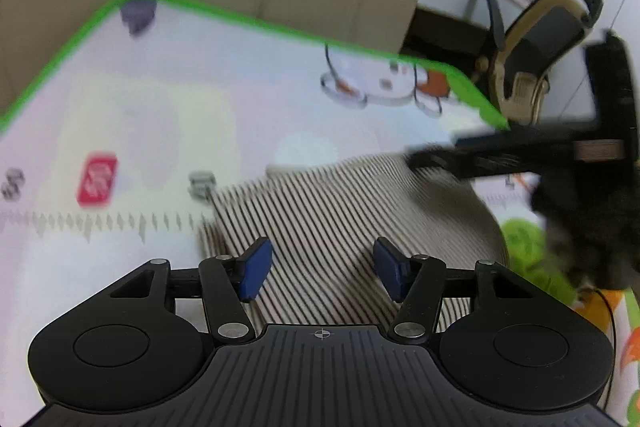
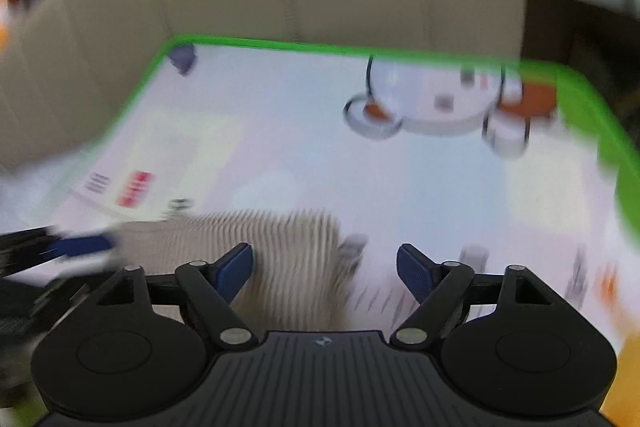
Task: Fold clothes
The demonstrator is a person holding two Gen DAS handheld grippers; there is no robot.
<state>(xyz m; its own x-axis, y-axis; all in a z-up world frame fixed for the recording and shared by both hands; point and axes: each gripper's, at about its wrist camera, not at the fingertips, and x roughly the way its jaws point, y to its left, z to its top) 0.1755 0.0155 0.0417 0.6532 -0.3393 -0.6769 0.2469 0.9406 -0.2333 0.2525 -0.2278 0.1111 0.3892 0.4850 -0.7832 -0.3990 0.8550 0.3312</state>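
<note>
Nearest your left-wrist camera, your left gripper [image 1: 320, 271] hangs with its blue pads spread and nothing pinched, the striped garment [image 1: 344, 223] lying flat beneath and between them. That garment sits on the green-edged play mat [image 1: 240, 99], toward the mat's 6 o'clock side, already gathered into a compact shape with a fold line across its far edge. In the right-wrist view, blurred, your right gripper [image 2: 324, 271] is also spread wide and empty, the garment's right edge at about 10 o'clock from its pads. You look to be between folds: both grippers free. Next, I'd judge, you need to pick a fresh edge or corner, pinch only the layers you mean to, and carry them across evenly.
</note>
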